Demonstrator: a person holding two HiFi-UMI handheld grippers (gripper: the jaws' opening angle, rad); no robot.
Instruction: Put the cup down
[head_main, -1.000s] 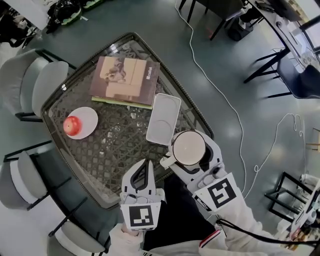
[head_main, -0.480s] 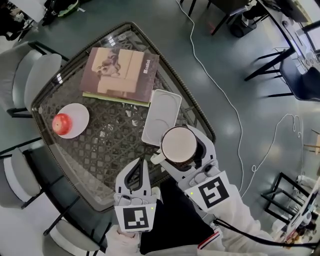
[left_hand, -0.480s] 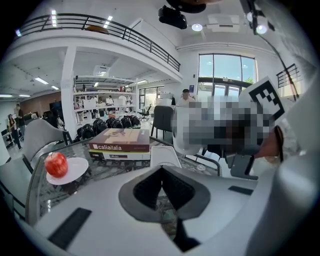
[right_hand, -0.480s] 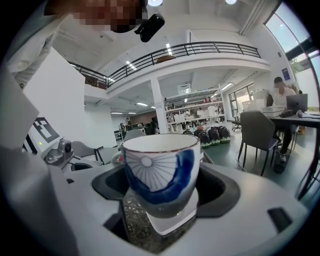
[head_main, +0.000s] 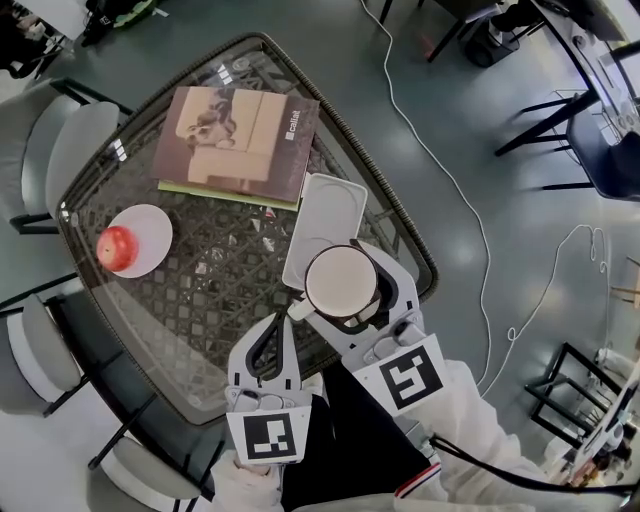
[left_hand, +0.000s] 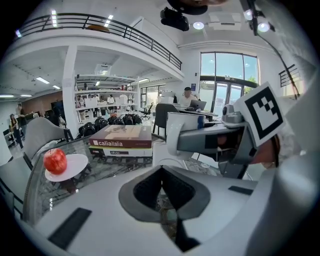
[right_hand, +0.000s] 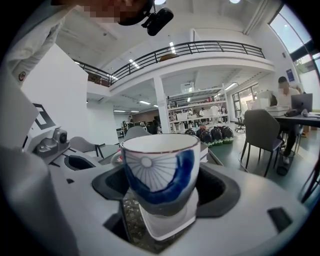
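white left gripper (head_main: 283, 326), right gripper (head_main: 343, 285), black-marked cubes (head_main: 272, 437); white sleeves (head_main: 472, 420), perhaps striped cuff (head_main: 414, 481).

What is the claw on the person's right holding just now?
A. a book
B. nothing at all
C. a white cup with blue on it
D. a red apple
C: the right gripper has its jaws closed on the white cup with blue markings, while the apple lies on its plate.
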